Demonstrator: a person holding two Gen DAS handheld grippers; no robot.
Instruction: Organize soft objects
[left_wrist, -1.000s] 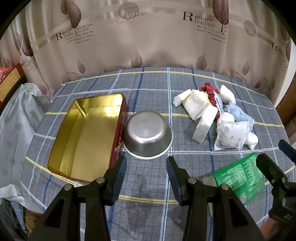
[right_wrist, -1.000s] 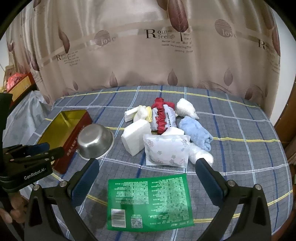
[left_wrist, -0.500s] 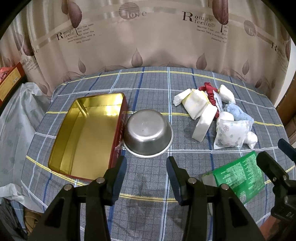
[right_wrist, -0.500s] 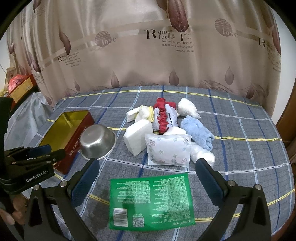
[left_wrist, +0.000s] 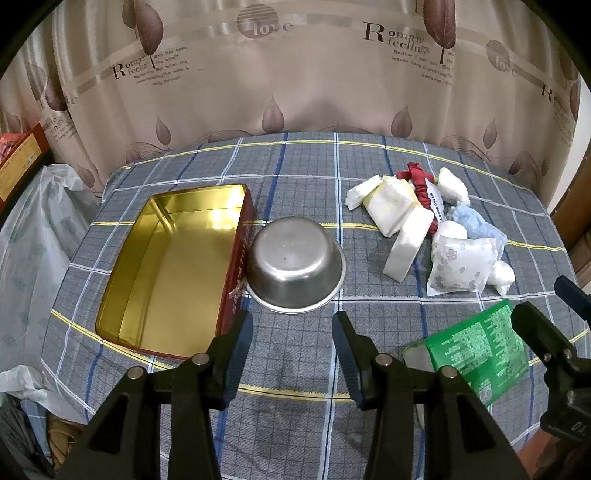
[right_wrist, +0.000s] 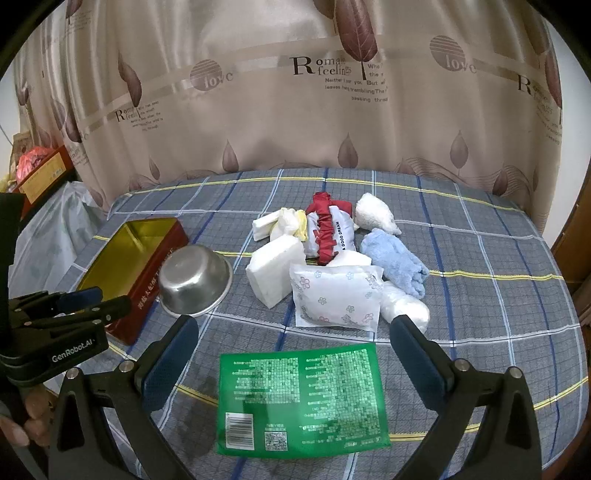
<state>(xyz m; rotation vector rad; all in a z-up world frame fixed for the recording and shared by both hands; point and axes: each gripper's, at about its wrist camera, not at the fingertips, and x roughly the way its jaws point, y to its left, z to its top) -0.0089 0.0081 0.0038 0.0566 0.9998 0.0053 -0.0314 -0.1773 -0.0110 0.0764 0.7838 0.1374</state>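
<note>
A pile of soft items lies on the checked tablecloth: a floral packet (right_wrist: 336, 299) (left_wrist: 461, 266), a white sponge block (right_wrist: 275, 267) (left_wrist: 406, 243), a blue cloth (right_wrist: 395, 260) (left_wrist: 476, 225), a red scrunchie (right_wrist: 325, 230), folded white pads (left_wrist: 391, 210) and a white fluffy bundle (right_wrist: 375, 218). A flat green packet (right_wrist: 303, 395) (left_wrist: 476, 350) lies nearest, low between the spread fingers of my right gripper (right_wrist: 295, 332) (left_wrist: 541, 299), which is open and holds nothing. My left gripper (left_wrist: 291, 332) (right_wrist: 110, 300) hovers open just in front of an upturned steel bowl (left_wrist: 295, 262).
An open red tin (left_wrist: 173, 266) (right_wrist: 125, 254) with a gold inside stands against the bowl (right_wrist: 195, 280) on the left. A patterned curtain (left_wrist: 295, 74) hangs behind the table. Plastic bags (left_wrist: 33, 229) and boxes sit off the table's left edge.
</note>
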